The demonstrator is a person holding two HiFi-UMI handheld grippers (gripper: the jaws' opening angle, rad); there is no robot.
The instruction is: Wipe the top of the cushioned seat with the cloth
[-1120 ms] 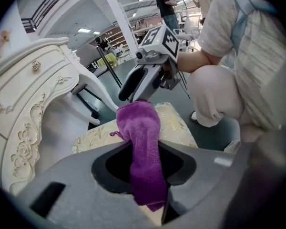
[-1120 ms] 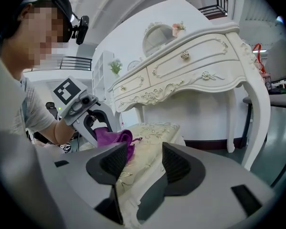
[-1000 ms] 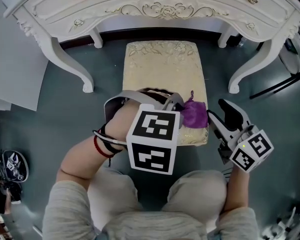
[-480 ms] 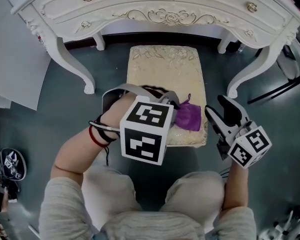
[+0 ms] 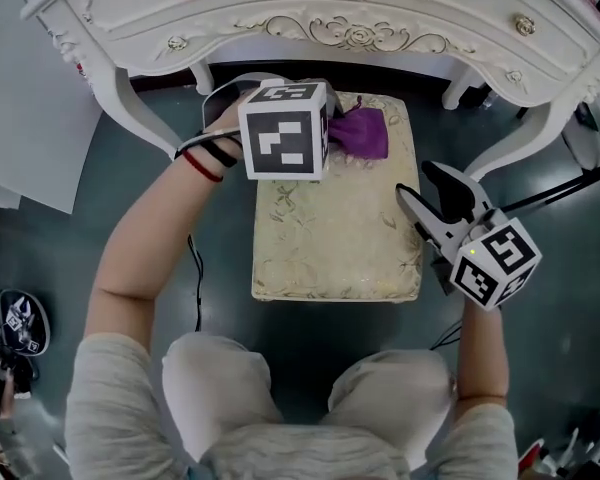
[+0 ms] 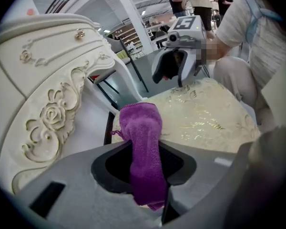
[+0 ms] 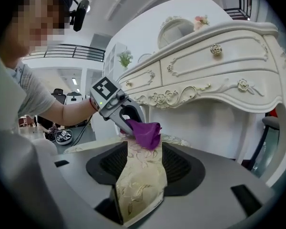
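**Cloth at the far end of the seat, left hand-held gripper clamped on it**

Position: the purple cloth (image 5: 362, 133) lies on the far edge of the cushioned seat (image 5: 330, 238), the end that tucks under the white dressing table (image 5: 380, 13). The left hand-held gripper (image 6: 145, 163) is closed on the cloth; a folded length runs between its jaws and the free end bunches on the fabric ahead.

The right hand-held gripper (image 7: 140, 173) stands with its jaws apart at the seat's right edge. The cushion shows between the jaws, but they clamp nothing.

Handling, my judgement: the cloth looks like soft, light terry. It will fold and drag rather than slide flat, so a grip near the middle of the bunch, as here, leaves enough loose cloth to press down. The seat cover is a woven, patterned fabric over padding; it should give under pressure and offer some friction. The seat may shift if pushed hard.

Count: one cloth, one seat, two hand-held grippers, one dressing table.
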